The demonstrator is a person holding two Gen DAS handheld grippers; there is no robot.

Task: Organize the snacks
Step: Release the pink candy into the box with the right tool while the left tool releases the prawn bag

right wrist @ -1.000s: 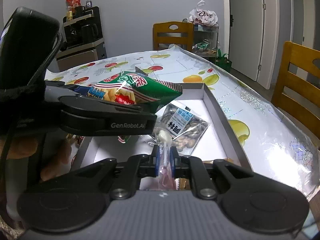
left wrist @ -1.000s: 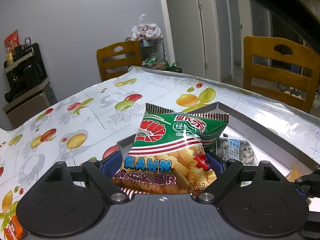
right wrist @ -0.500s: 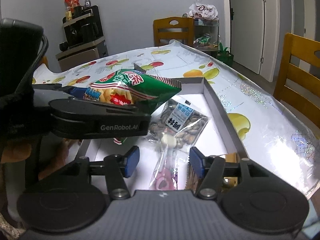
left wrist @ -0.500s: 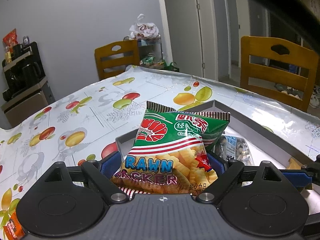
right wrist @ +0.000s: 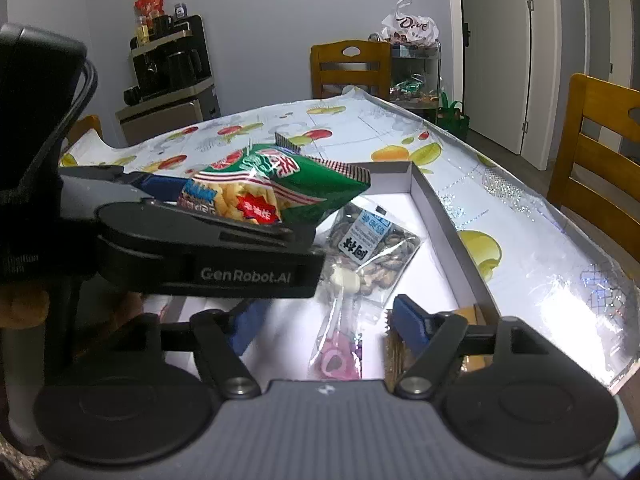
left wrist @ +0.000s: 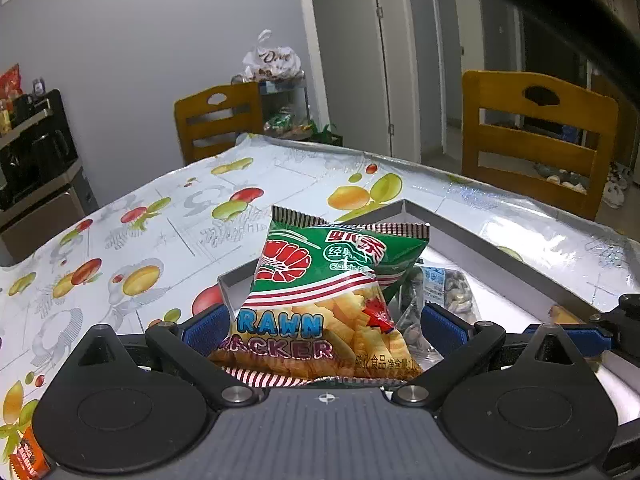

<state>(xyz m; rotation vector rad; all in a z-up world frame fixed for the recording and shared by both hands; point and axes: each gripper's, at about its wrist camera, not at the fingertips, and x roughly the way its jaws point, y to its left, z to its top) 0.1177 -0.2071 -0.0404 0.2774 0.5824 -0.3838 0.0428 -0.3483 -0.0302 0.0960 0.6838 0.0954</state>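
Note:
My left gripper (left wrist: 324, 326) is shut on a green prawn cracker bag (left wrist: 324, 292) and holds it above the near left corner of the white tray (left wrist: 472, 232). In the right wrist view the bag (right wrist: 280, 188) hangs over the tray (right wrist: 444, 224). My right gripper (right wrist: 328, 326) is open and empty above a pink lollipop in clear wrap (right wrist: 338, 344) lying in the tray. A clear bag of nuts (right wrist: 372, 244) lies in the tray beyond it and also shows in the left wrist view (left wrist: 444, 296).
A brown snack (right wrist: 396, 352) lies in the tray by my right finger. The table has a fruit-print cloth (left wrist: 168, 220). Wooden chairs (left wrist: 536, 140) stand at the far and right sides. An orange packet (left wrist: 28, 452) lies at the table's near left.
My right gripper opened and let go of the lollipop, which now lies in the tray. My left gripper still holds the cracker bag, shifted slightly over the tray.

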